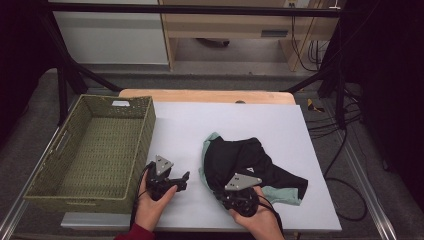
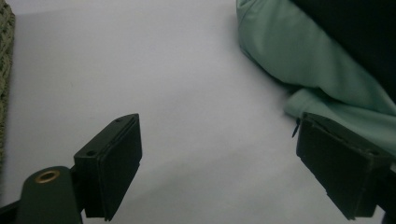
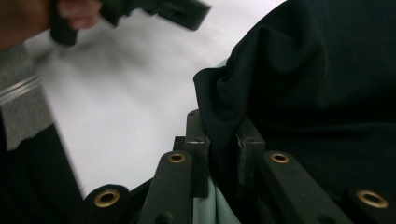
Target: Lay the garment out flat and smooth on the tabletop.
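Note:
A crumpled black garment with mint-green trim [image 1: 250,160] lies on the white tabletop [image 1: 225,120], right of centre. My right gripper [image 1: 225,192] is at its near edge, and in the right gripper view the gripper [image 3: 224,140] is shut on a fold of the black cloth [image 3: 303,84], with mint cloth showing below the pads. My left gripper [image 1: 181,181] rests on the table just left of the garment. It stands open [image 2: 217,135] with only bare table between its jaws, and the mint edge [image 2: 317,60] lies beside its right jaw.
A green woven basket [image 1: 145,135] stands empty at the table's left, close to my left hand; its side shows at the edge of the left gripper view [image 2: 4,70]. Cables and a black frame lie beyond the table's right side.

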### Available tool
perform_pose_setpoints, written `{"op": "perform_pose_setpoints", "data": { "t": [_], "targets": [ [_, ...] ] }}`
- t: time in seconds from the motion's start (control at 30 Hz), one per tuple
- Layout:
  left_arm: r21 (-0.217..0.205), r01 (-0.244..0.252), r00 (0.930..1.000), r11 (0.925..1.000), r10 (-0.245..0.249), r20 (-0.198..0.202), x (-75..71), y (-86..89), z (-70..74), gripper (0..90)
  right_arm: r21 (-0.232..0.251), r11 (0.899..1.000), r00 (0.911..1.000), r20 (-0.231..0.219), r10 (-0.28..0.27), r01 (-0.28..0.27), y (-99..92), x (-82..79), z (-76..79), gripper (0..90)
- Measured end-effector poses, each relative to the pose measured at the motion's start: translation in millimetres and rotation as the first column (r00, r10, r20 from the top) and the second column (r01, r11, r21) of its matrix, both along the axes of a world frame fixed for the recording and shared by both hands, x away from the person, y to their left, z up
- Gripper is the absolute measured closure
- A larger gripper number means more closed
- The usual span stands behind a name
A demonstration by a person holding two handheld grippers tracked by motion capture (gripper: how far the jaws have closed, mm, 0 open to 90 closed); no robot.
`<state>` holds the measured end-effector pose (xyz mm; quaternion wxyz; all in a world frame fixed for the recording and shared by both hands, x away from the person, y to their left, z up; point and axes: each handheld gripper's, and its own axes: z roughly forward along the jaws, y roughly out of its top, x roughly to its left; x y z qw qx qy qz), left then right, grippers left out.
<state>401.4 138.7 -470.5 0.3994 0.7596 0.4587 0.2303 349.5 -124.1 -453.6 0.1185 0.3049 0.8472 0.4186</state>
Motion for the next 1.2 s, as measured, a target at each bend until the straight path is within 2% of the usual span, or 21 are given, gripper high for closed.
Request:
{"op": "perform_pose_setpoints", "data": {
  "t": [0.13, 0.2, 0.4, 0.53, 0.7, 0.8, 0.93, 1.07, 1.17, 1.2],
  "targets": [
    [0.002, 0.002, 1.0000, 1.0000, -0.002, 0.001, -0.4, -0.5, 0.1, 14.2, -0.024, 0.999, 0.9996, -0.002, 0.027, -0.027, -11.0, -11.9, -0.3, 79.2],
    [0.003, 0.001, 1.0000, 1.0000, -0.001, 0.000, -0.2, -0.8, -0.3, 14.2, -0.040, 0.999, 0.9998, -0.002, 0.019, -0.019, -17.6, -14.0, -1.3, 79.3],
    [0.004, -0.001, 1.0000, 1.0000, 0.001, 0.002, -0.6, 0.5, 0.5, 14.3, -0.067, 0.995, 0.9972, -0.005, -0.075, 0.074, -41.7, -4.7, -2.1, 79.4],
    [0.003, 0.001, 1.0000, 1.0000, -0.001, 0.001, -0.1, 0.3, 0.3, 14.3, -0.045, 0.993, 0.9937, -0.022, -0.110, 0.109, -54.3, 0.4, -3.7, 79.3],
    [0.004, 0.006, 1.0000, 1.0000, -0.006, 0.002, -0.6, -1.2, 0.2, 14.3, -0.013, 0.995, 0.9948, -0.034, -0.096, 0.096, -52.2, 3.2, -8.2, 76.5],
    [0.005, 0.009, 1.0000, 0.9999, -0.009, 0.001, -0.9, -1.6, 0.2, 14.2, 0.002, 0.997, 0.9958, -0.044, -0.080, 0.080, -52.5, 3.8, -8.6, 68.3],
    [0.010, 0.013, 0.9999, 0.9999, -0.013, -0.005, -0.6, -1.9, -0.4, 14.1, 0.016, 0.997, 0.9967, -0.038, -0.072, 0.073, -56.4, 3.5, -4.0, 46.1],
    [0.010, 0.016, 0.9999, 0.9998, -0.016, -0.002, -1.2, -3.1, -0.4, 14.0, 0.026, 0.995, 0.9956, 0.008, -0.094, 0.094, -66.9, 3.0, 2.5, 27.4],
    [0.010, 0.014, 0.9999, 0.9999, -0.014, -0.007, -0.7, -3.0, -1.2, 14.0, 0.037, 0.991, 0.9914, 0.025, -0.128, 0.127, -79.6, 2.4, 6.6, 21.4],
    [0.012, 0.013, 0.9999, 0.9998, -0.013, -0.008, -0.6, -3.0, -1.4, 14.0, 0.038, 0.990, 0.9890, 0.047, -0.141, 0.139, -84.8, 2.0, 8.1, 20.2]
  ]
}}
